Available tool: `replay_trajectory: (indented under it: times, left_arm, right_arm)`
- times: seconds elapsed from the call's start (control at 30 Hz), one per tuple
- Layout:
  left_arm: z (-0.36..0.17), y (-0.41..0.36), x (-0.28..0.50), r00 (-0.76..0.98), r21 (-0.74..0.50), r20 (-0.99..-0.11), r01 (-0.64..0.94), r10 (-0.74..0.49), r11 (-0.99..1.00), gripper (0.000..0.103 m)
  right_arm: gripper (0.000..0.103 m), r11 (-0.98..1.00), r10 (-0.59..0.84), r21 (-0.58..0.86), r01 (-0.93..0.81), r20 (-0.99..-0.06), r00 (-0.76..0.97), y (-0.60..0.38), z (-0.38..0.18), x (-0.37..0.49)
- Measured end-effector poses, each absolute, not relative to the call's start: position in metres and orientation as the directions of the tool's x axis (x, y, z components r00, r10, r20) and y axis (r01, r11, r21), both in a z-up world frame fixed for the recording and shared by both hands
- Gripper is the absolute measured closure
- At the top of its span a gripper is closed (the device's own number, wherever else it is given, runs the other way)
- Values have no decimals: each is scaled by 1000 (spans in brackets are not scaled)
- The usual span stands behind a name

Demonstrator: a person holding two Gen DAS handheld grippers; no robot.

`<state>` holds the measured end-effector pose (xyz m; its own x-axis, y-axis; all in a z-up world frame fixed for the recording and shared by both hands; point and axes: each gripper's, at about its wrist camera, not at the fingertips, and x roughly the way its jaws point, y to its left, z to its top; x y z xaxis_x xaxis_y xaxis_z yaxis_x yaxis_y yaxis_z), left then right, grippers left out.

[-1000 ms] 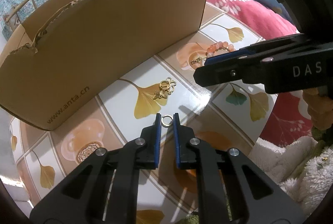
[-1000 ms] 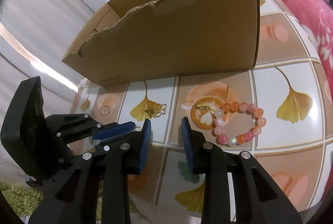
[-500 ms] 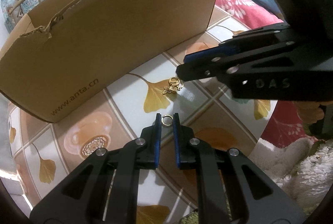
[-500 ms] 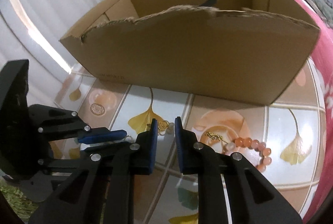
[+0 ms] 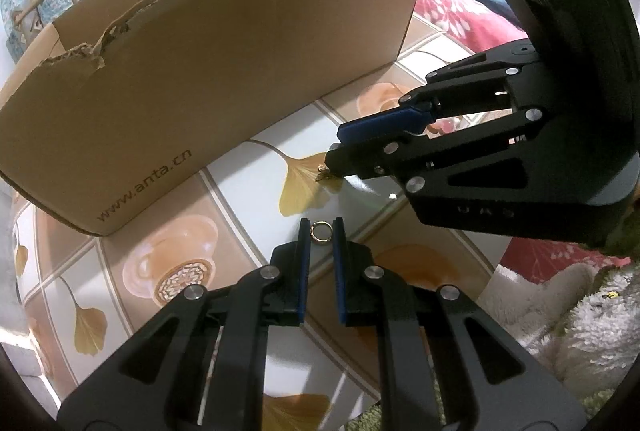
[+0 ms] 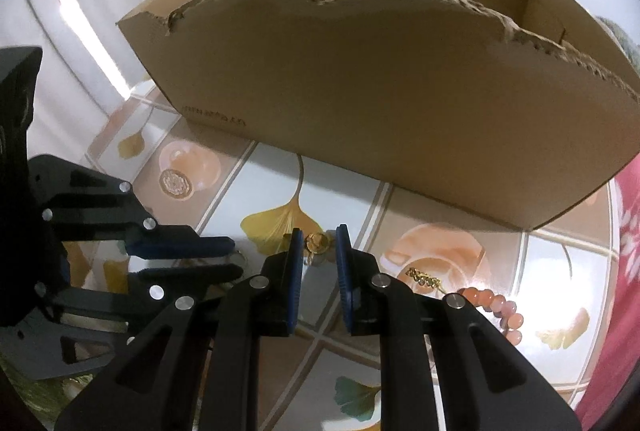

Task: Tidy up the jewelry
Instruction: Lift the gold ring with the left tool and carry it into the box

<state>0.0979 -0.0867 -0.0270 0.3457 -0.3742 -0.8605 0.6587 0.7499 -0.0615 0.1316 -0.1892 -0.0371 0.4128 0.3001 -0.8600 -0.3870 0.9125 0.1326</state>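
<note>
1. Since a second earlier, the right gripper (image 6: 318,243) had swung across from beside the bead bracelet (image 6: 496,305) to the gold bee earring (image 6: 316,243), its jaws narrowed from a wider gap, while the left gripper (image 5: 320,231) had barely shifted.
2. Left jaws stood pinched on a small gold ring (image 5: 320,232), held at the very tips above the tabletop (image 5: 248,207).
3. Right jaws bracketed the earring, which lay on the ginkgo-leaf tile just in front of the cardboard box (image 6: 380,103); whether the pads truly pressed it could not be told.
4. The step in hand looked like picking up small pieces, one per gripper, for the box.
5. Next would likely be confirming the grip, then lifting clear of the torn front rim.
6. The earring was tiny, lumpy metal with loose links; the ring thin and smooth; both could slip.
7. The tabletop was glossy and printed; the box was matte corrugated card with a ragged edge; the beads were round and glassy, near the tabletop's right edge.
</note>
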Motion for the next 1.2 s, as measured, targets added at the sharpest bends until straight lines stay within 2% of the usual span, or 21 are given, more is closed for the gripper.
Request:
replay_trajectory:
  times: [0.33, 0.77, 1.2]
  left_arm:
    - [-27, -83, 99, 344, -67, -859, 660, -380, 749, 93]
    - [-28, -82, 99, 345, -64, -859, 660, -378, 748, 93]
    - [-24, -79, 99, 360, -58, -851, 659, -382, 750, 93]
  right_arm:
    - [90, 899, 241, 35, -438, -872, 426, -176, -37, 125]
    - [92, 905, 251, 53, -421, -868, 429, -182, -36, 125]
    - [92, 919, 266, 69, -389, -837, 479, -204, -10, 112]
